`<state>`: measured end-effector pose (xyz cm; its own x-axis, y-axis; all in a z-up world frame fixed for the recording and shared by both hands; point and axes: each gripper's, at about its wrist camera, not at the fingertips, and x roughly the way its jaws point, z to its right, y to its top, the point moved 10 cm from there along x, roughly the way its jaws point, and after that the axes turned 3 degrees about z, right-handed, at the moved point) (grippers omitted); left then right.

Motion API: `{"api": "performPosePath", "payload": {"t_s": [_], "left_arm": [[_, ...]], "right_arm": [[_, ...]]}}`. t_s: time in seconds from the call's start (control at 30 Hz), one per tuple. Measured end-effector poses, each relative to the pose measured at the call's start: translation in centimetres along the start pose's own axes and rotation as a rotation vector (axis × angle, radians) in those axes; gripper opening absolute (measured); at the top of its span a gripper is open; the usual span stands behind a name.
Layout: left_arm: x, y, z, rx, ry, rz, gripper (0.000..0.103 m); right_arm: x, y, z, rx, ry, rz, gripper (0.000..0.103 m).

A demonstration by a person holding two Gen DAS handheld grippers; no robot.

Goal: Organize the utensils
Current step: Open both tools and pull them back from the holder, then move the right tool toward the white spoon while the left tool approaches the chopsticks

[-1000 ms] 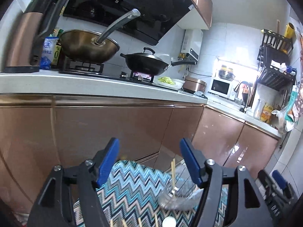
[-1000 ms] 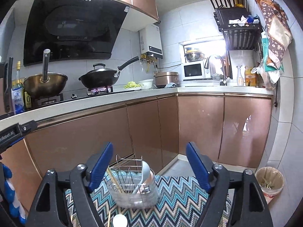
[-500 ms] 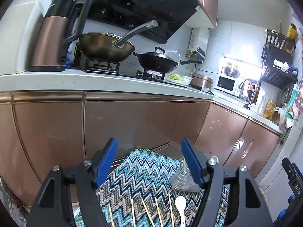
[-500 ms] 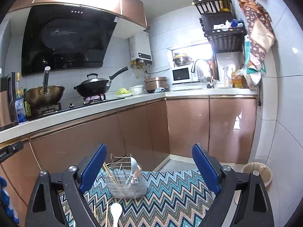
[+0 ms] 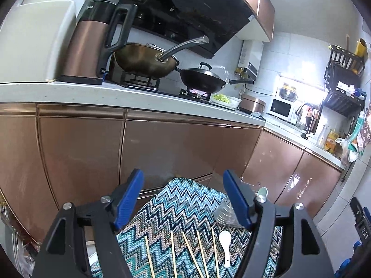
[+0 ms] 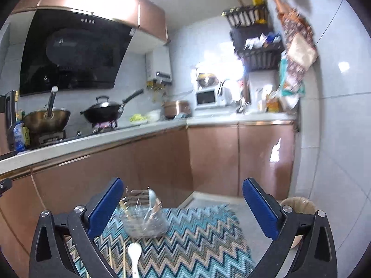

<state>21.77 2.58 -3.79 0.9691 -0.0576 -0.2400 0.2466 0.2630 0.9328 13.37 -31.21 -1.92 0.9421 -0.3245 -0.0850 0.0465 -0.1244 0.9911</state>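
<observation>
So the chopsticks (image 5: pixel 185 252) are lying loose on the zigzag cloth (image 5: pixel 183 199), low centre of the left wrist view. I count five thin sticks, roughly side by side but fanned a bit. Their long axes run from the bottom edge of the frame up toward the cabinets (image 5: pixel 162 146), with the far tips splaying apart. Just right of them is a white spoon (image 5: pixel 226 243), bowl end up-frame and handle toward the bottom edge, so the same rough direction as the sticks.

The clear holder (image 6: pixel 145 222) sits further up the cloth. In the right wrist view it's left of centre and blurry, but it looks like a metal spoon and a few sticks already stand upright in it, probably with a wire rack on top.

Step-wise, I'd call this between picks: some utensils are in and the loose ones aren't.

The left gripper (image 5: pixel 183 199) has its jaws apart with nothing between them, only cloth beyond. The right gripper (image 6: pixel 183 203) has just been opening and stands very wide, also empty.

Next move probably calls for dropping a gripper low over one stick or the spoon and closing across the thin width, not along the length. Those sticks are close together, so catching two is a fair risk.
</observation>
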Motion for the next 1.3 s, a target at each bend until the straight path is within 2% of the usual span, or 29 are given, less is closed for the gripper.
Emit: {"api": "performPosePath", "payload": {"t_s": [0.27, 0.53, 0.7, 0.9, 1.13, 1.23, 1.3], "left_arm": [[-2.9, 0.5, -0.7, -0.001, -0.001, 0.029, 0.070], [-5.6, 0.9, -0.5, 0.016, -0.015, 0.058, 0.071], [-6.4, 0.7, -0.2, 0.031, -0.021, 0.066, 0.072], [-6.9, 0.6, 0.0, 0.033, -0.035, 0.071, 0.075], [-7.1, 0.7, 0.0, 0.029, -0.039, 0.082, 0.076], [-6.9, 0.6, -0.2, 0.022, -0.031, 0.082, 0.076], [-6.3, 0.1, -0.1, 0.028, -0.032, 0.062, 0.076]], "right_arm": [[-3.1, 1.5, -0.2, -0.046, 0.019, 0.055, 0.103], [-5.8, 2.1, -0.5, -0.010, 0.072, 0.077, 0.103], [-6.7, 2.1, -0.3, 0.020, 0.088, 0.083, 0.103], [-7.4, 2.5, 0.7, 0.046, 0.067, 0.102, 0.103], [-7.8, 2.5, 1.1, 0.045, 0.066, 0.161, 0.103], [-7.6, 2.1, 0.7, 0.052, 0.108, 0.142, 0.103], [-7.2, 1.5, 0.3, 0.064, 0.138, 0.097, 0.103]]}}
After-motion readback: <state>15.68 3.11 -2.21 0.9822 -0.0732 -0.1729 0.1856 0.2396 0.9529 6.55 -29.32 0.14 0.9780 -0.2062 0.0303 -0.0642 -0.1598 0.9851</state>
